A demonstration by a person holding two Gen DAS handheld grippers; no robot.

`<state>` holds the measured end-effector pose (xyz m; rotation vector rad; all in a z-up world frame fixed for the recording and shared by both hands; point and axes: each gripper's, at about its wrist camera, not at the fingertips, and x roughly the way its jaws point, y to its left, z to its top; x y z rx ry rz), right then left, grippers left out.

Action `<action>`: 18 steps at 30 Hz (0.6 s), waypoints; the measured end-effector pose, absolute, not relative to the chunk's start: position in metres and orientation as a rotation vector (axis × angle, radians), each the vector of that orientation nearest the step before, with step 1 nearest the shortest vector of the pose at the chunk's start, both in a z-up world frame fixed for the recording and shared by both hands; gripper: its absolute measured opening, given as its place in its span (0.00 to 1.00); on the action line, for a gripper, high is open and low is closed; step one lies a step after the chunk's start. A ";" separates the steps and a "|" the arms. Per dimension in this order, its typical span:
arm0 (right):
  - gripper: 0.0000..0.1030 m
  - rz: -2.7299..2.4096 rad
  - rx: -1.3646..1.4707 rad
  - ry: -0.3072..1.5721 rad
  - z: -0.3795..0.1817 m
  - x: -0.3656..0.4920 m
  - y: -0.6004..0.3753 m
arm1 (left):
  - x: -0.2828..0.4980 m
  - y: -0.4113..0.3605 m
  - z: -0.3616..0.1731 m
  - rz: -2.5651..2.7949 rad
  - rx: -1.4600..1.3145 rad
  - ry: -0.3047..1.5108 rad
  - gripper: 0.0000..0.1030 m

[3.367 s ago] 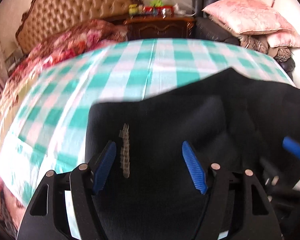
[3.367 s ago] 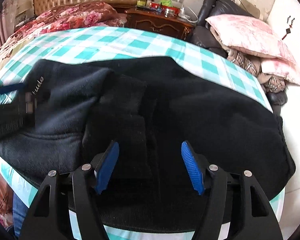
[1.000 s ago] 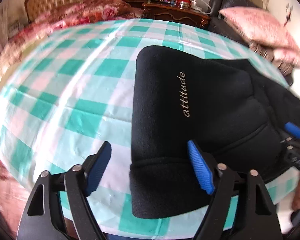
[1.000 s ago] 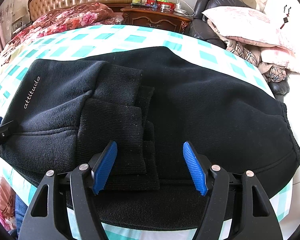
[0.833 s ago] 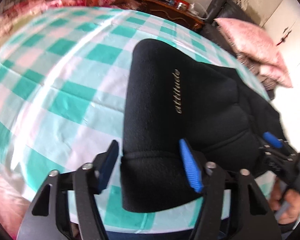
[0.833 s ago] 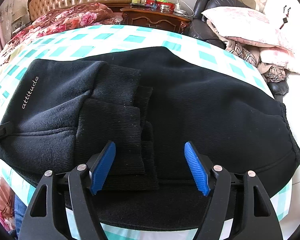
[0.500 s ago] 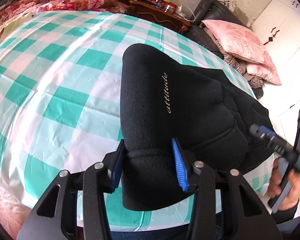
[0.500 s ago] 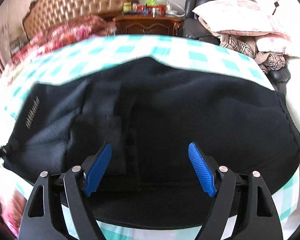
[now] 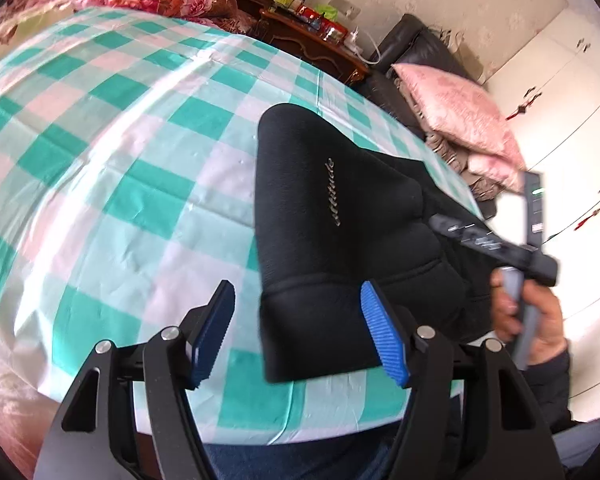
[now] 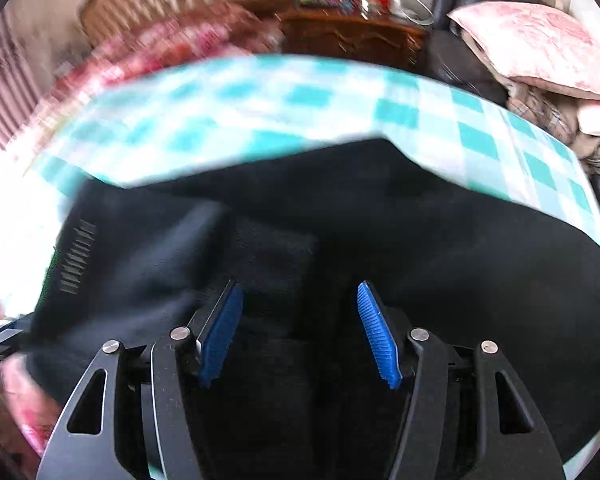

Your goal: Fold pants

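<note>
My left gripper (image 9: 296,332) is opening, clear of the folded black fleece pants (image 9: 340,216); my right gripper (image 10: 300,328) closes, still apart, above them.

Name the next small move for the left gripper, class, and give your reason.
Probably close on the pants hem. The left gripper is opening, its pads straddle the near corner without pressing it, and the pants lie only partly folded on the checked cloth.

Black gripper (image 9: 298,334) frames, ribbed blue pads (image 9: 382,340), silver screws, dark sleeve (image 9: 556,392)
</note>
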<state>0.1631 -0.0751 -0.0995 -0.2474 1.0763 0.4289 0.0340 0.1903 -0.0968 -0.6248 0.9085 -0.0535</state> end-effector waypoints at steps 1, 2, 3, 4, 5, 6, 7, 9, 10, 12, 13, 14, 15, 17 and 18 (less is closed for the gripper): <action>0.56 0.422 -0.240 1.072 -0.101 0.162 -0.076 | 0.031 0.193 -0.099 -0.065 -0.640 0.902 0.63; 0.56 0.416 -0.240 1.071 -0.102 0.160 -0.078 | 0.028 0.195 -0.103 -0.080 -0.658 0.897 0.62; 0.56 0.407 -0.241 1.069 -0.102 0.158 -0.078 | 0.027 0.195 -0.105 -0.096 -0.671 0.893 0.62; 0.56 0.400 -0.243 1.064 -0.103 0.157 -0.080 | 0.027 0.195 -0.106 -0.107 -0.677 0.890 0.62; 0.57 0.393 -0.246 1.058 -0.104 0.155 -0.081 | 0.026 0.193 -0.108 -0.123 -0.689 0.886 0.62; 0.57 0.384 -0.253 1.048 -0.104 0.152 -0.081 | 0.026 0.192 -0.109 -0.131 -0.692 0.885 0.62; 0.57 0.376 -0.261 1.040 -0.104 0.150 -0.080 | 0.027 0.190 -0.110 -0.131 -0.692 0.886 0.62; 0.57 0.368 -0.272 1.030 -0.104 0.151 -0.081 | 0.028 0.189 -0.114 -0.132 -0.703 0.891 0.62; 0.57 0.364 -0.278 1.026 -0.105 0.151 -0.080 | 0.029 0.189 -0.116 -0.134 -0.715 0.892 0.62; 0.57 0.360 -0.293 1.017 -0.105 0.151 -0.079 | 0.030 0.190 -0.120 -0.144 -0.748 0.890 0.62; 0.57 0.360 -0.295 1.014 -0.105 0.151 -0.079 | 0.031 0.191 -0.122 -0.150 -0.759 0.887 0.62; 0.57 0.360 -0.294 1.013 -0.105 0.151 -0.079 | 0.031 0.191 -0.122 -0.161 -0.780 0.882 0.62; 0.57 0.361 -0.289 1.014 -0.106 0.151 -0.080 | 0.032 0.192 -0.123 -0.168 -0.801 0.878 0.62; 0.57 0.362 -0.285 1.013 -0.106 0.151 -0.080 | 0.034 0.195 -0.126 -0.175 -0.853 0.871 0.62; 0.57 0.361 -0.285 1.012 -0.106 0.151 -0.080 | 0.035 0.195 -0.129 -0.177 -0.877 0.868 0.62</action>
